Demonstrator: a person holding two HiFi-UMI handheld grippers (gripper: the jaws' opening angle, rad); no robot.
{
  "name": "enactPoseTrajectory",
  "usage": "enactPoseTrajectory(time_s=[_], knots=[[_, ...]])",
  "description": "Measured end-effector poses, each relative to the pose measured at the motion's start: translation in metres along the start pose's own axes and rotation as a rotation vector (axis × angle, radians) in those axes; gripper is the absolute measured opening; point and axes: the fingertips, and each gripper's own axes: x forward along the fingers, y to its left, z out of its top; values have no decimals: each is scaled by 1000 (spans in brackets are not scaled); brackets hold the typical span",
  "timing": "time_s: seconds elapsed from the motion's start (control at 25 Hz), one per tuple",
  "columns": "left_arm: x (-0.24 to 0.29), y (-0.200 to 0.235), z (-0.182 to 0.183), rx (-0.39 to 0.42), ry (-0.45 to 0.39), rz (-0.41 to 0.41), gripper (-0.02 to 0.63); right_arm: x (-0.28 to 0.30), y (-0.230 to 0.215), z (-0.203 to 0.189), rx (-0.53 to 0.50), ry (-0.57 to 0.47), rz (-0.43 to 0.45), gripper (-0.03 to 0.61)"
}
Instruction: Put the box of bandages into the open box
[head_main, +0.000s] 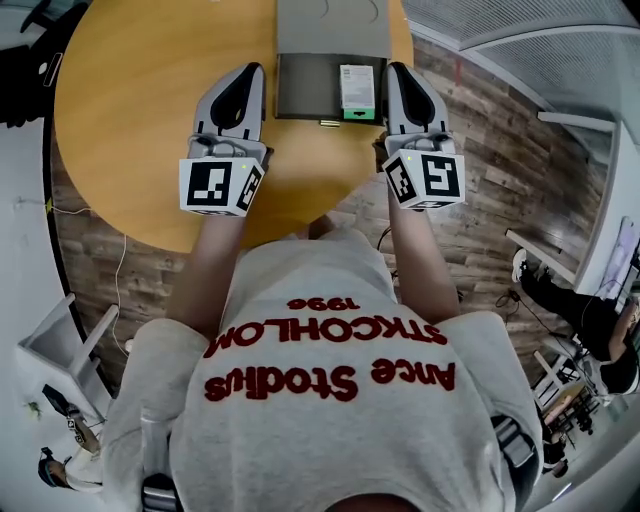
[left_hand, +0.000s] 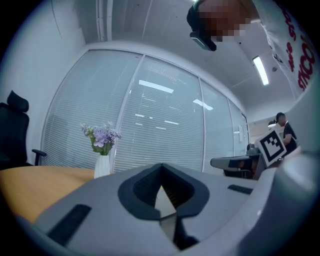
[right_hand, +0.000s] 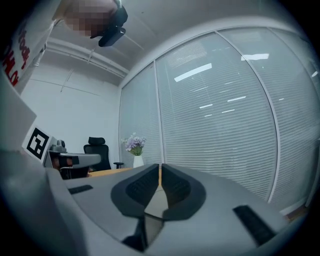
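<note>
In the head view a dark open box (head_main: 305, 88) with its grey lid (head_main: 330, 28) folded back stands at the far side of the round wooden table (head_main: 130, 120). The white bandage box with a green strip (head_main: 357, 90) lies inside the open box, against its right wall. My left gripper (head_main: 250, 72) hovers just left of the open box and my right gripper (head_main: 398, 72) just right of it. Both point away from me with jaws closed together and hold nothing. The left gripper view (left_hand: 161, 167) and the right gripper view (right_hand: 160, 167) show the pads meeting, empty.
A white vase of purple flowers (left_hand: 102, 150) stands on the table's far part. A black office chair (right_hand: 97, 152) and a glass wall with blinds (right_hand: 215, 110) lie beyond. On the floor a white stand (head_main: 60, 350) is at the left and a seated person (head_main: 600, 330) at the right.
</note>
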Motion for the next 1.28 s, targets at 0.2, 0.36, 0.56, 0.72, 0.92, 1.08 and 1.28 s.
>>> enactPoseTrajectory(time_s=[0.2,0.36,0.56,0.72,0.92,1.08,1.28], knots=[[-7,-8,24,22,-45,3,3,-10,12,21,-37,-33,30,18],[-19,-11,38,34,-73,15,3,-17,23,38,-46,-66,59,17],[-31,-13,48,43,-86,38,3,-21,37,50,-54,-78,118,17],[-45,-12,52,48,-93,59,3,-19,54,55,-48,-88,179,15],[-69,2,61,66,-104,103,3,-7,90,60,-51,-92,266,15],[-86,18,66,65,-114,158,3,5,117,59,-51,-88,334,15],[-108,37,74,84,-125,228,3,17,150,61,-46,-86,428,14]])
